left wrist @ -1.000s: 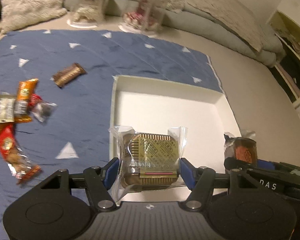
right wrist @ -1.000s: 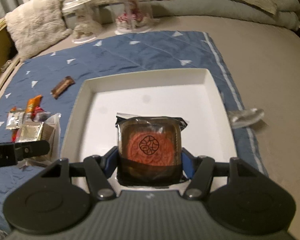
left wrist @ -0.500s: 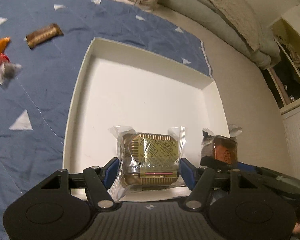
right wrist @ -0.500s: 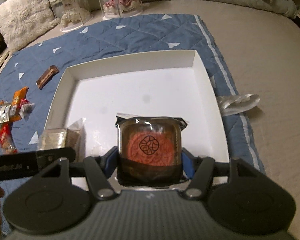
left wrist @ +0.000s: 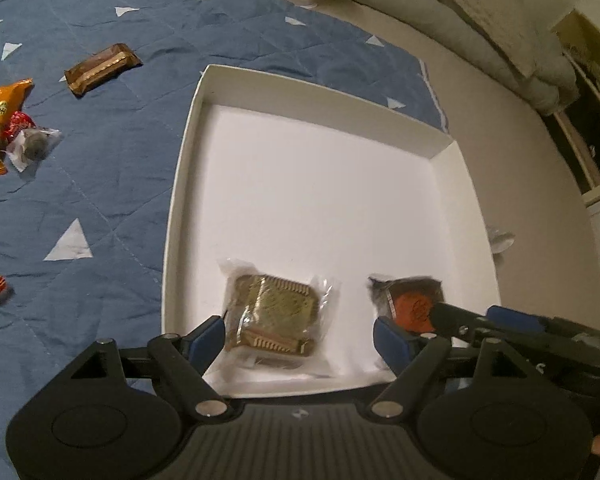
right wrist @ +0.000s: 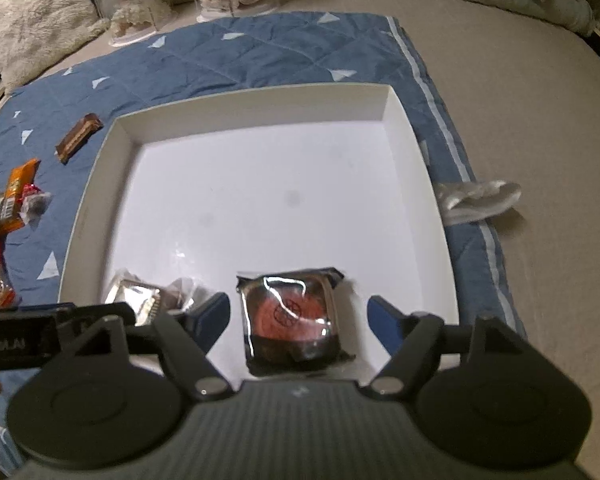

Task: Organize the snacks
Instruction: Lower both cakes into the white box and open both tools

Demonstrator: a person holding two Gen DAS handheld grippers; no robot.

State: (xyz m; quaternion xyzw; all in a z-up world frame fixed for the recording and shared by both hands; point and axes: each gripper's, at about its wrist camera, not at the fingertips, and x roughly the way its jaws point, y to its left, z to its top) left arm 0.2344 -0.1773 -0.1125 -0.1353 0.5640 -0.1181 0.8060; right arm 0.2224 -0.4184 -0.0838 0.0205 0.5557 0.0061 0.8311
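I have both grippers tipped down over the near edge of the white box (left wrist: 404,118), which sits on the blue quilt (left wrist: 100,160). The left gripper (left wrist: 300,338) has its jaws opening: the gold-wrapped cake (left wrist: 274,314) lies on the box floor between them, close to the left blue pad, with a clear gap to the right one, so nothing is clamped. The right gripper (right wrist: 298,318) is opening as well, and the red-topped cake (right wrist: 290,320) in its dark clear wrapper rests flat on the box floor between the fingers, with white floor showing on both sides of it (no pad presses on it).

Taking the box as my landmark: the two cakes lie side by side along its near wall, the gold one toward the near left corner, the red one to its right, apart from each other. The rest of the box floor is bare white. Outside the box's left wall, on the quilt, lies a brown bar (left wrist: 100,69) near the far corner, and farther left a cluster with an orange packet (left wrist: 2,106) and a small clear-wrapped sweet (left wrist: 34,148). Just beyond the box's right wall, a crumpled clear wrapper (right wrist: 478,200) lies at the edge of the quilt.
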